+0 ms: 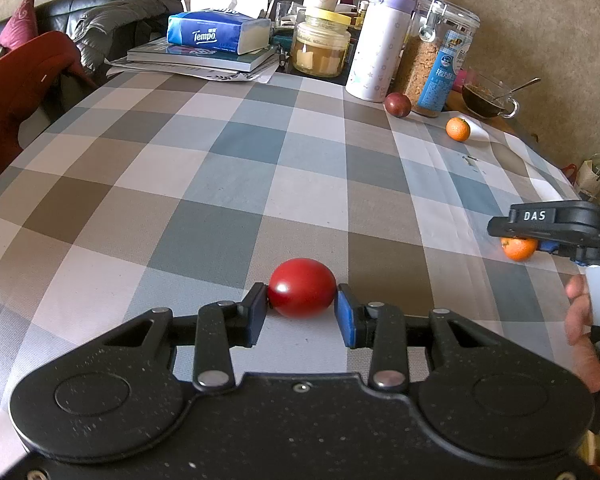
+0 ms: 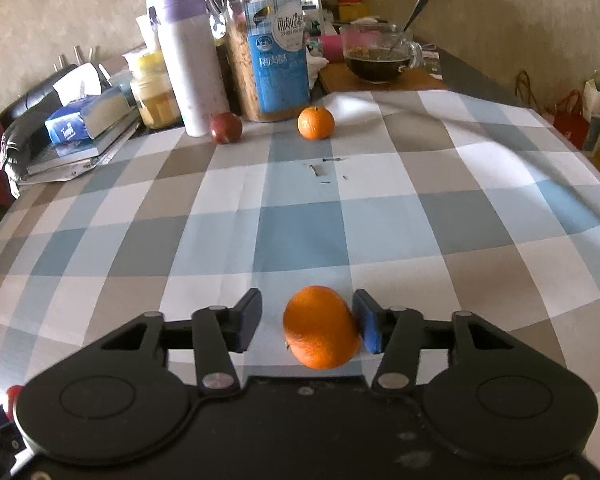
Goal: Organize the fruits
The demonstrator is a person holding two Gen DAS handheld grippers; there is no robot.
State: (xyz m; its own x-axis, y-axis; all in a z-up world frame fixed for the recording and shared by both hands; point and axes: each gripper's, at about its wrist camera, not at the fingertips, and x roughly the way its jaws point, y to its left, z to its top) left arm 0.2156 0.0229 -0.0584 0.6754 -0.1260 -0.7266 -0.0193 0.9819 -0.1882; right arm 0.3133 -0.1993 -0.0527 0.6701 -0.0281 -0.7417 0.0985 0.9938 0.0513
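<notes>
My left claw (image 1: pixel 302 312) clamps the one red fruit (image 1: pixel 302 293) near me, my right claw (image 2: pixel 306 326) stands released around the near orange (image 2: pixel 321 327), half hidden leftward, a second orange (image 2: pixel 316 122) and dark plum (image 2: pixel 225 127) far off.

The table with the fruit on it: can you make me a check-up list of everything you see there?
Surface: checked tablecloth, a few small crumbs mid-table.
Job's things: red fruit in the left claw; near orange at the right claw; far orange and dark red fruit by the jars.
Clutter: tissue pack on books, yellow-lid jar, purple bottle, cereal canister, glass cup with spoon.
Grippers: left claw shut on red fruit; right claw open, one pad beside the near orange.
Cables: nothing seen.
Surroundings: black sofa, bags on the floor.
</notes>
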